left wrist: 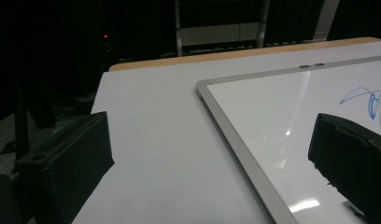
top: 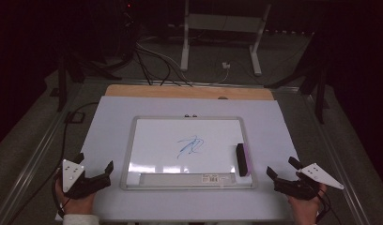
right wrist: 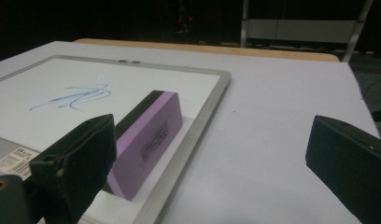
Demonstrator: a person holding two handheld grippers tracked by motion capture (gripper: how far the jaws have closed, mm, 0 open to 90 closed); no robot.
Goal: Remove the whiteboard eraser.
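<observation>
- A dark room, cables and a white stand on the floor beyond, and a white-covered table [top: 189,201] with a framed whiteboard [top: 133,154] lying flat in the middle.
- On the board there's a blue scribble [top: 190,146] near the centre, and the purple eraser [top: 243,160] sits at the board's right edge, just inside the frame.
- The eraser's long axis runs near-to-far, parallel to that right frame rail.
- Right claw [top: 282,171] rests on the table just off the board's near right corner, jaws spread wide, nothing between them.
- From the right gripper view the eraser [right wrist: 146,140] lies ahead and to the left of the claw, close by the left jaw.
- Left claw [top: 94,171] waits off the board's near left corner, also spread and empty, well apart from the eraser.
- So the right hand is clearly the nearer one; I'd say it needs to swing left to straddle the eraser's narrow width.
- Writing: dark print on the eraser's purple side and a barcode sticker [top: 214,178] on the board's tray, both too small to read.
</observation>
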